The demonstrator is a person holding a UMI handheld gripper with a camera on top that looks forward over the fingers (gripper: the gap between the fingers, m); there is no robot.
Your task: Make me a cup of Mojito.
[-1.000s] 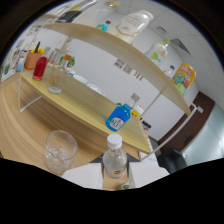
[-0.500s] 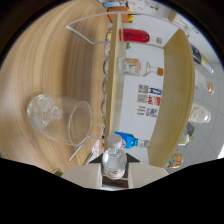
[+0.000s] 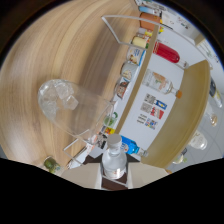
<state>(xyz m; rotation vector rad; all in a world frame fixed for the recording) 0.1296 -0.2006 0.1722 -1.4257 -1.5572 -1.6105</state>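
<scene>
One clear bottle (image 3: 114,161) is clamped between my tongs (image 3: 114,181), tipped toward the glass (image 3: 75,107) of ice just beside it; next comes a steady pour, I judge.

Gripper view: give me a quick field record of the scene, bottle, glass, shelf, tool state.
tool: shut on clear bottle, fingers at either side of its body
clear bottle: grey cap on, held tipped over along with the view
glass: clear, holds ice cubes, stands on wooden table, just beyond the bottle
shelf: two wooden boards in a clear frame, carrying bottles and cans
red bottle: on the shelf
pouring: none visible, cap not yet off
</scene>
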